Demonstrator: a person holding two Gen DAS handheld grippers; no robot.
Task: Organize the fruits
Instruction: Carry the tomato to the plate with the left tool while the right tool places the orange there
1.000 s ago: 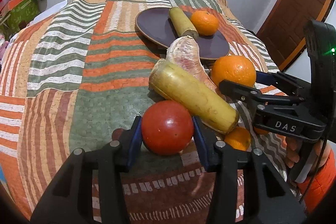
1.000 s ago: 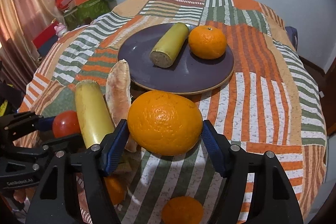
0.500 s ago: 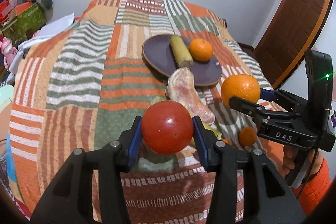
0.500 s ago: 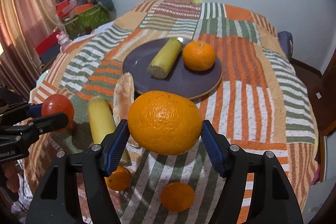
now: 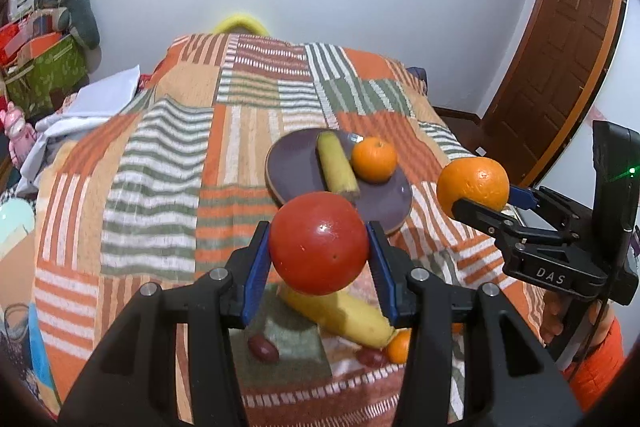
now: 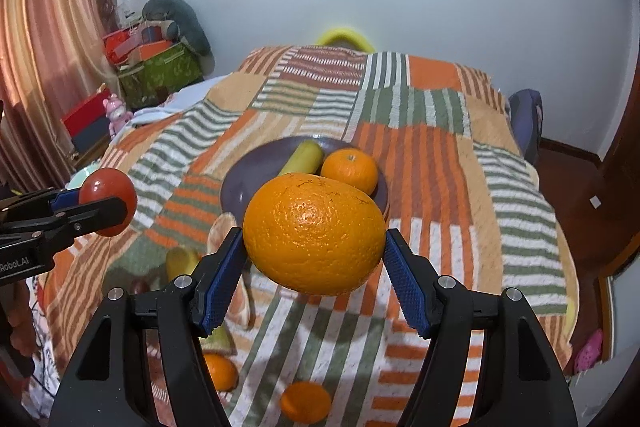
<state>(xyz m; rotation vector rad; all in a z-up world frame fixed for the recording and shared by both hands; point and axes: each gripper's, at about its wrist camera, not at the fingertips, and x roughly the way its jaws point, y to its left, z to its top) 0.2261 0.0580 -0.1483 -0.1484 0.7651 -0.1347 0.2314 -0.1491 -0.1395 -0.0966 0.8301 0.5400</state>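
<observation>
Plate (image 6: 236,187) holds a banana (image 6: 302,157) and a mandarin (image 6: 349,171). Left gripper (image 5: 319,255) grips a tomato (image 5: 319,243), right gripper (image 6: 314,251) an orange (image 6: 314,235), both aloft. Loose on the blanket (image 5: 160,187): second banana (image 5: 340,315), small oranges (image 6: 306,401), grapes (image 5: 263,348).

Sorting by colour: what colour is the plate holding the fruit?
Dark purple plate, clearest in the right wrist view.

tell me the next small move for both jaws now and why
Probably carry both fruits forward over the purple plate and lower them onto its bare part. The left gripper clamps a red tomato and the right gripper clamps a large orange, both clear of the bedspread. The plate already holds a banana piece and a small orange, so aim beside them.
</observation>
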